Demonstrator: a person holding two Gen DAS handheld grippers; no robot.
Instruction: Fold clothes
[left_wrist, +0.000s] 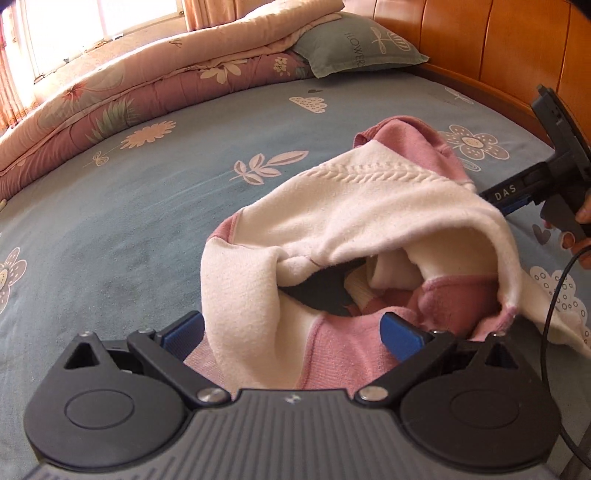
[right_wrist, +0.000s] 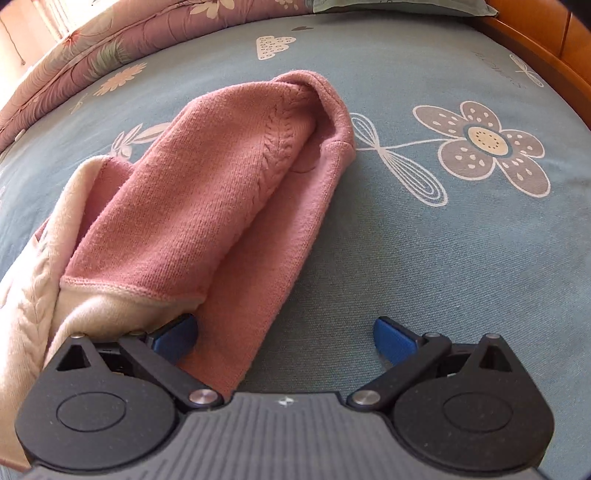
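A pink and cream knitted sweater (left_wrist: 354, 221) lies crumpled on the blue flowered bed sheet (left_wrist: 110, 221). My left gripper (left_wrist: 291, 332) is open, its blue pads wide apart, with sweater cloth lying between them. The right gripper's body (left_wrist: 546, 188) shows at the far right, behind the sweater. In the right wrist view my right gripper (right_wrist: 284, 336) is open over the sheet (right_wrist: 424, 258); a pink sleeve of the sweater (right_wrist: 221, 192) stretches away from its left pad (right_wrist: 173, 338), and cream cloth drapes over the gripper's left side.
A folded pink floral quilt (left_wrist: 129, 85) and a grey-green pillow (left_wrist: 362, 40) lie along the far side of the bed. A wooden headboard (left_wrist: 498, 48) stands at the right. A black cable (left_wrist: 554, 302) hangs by the right hand.
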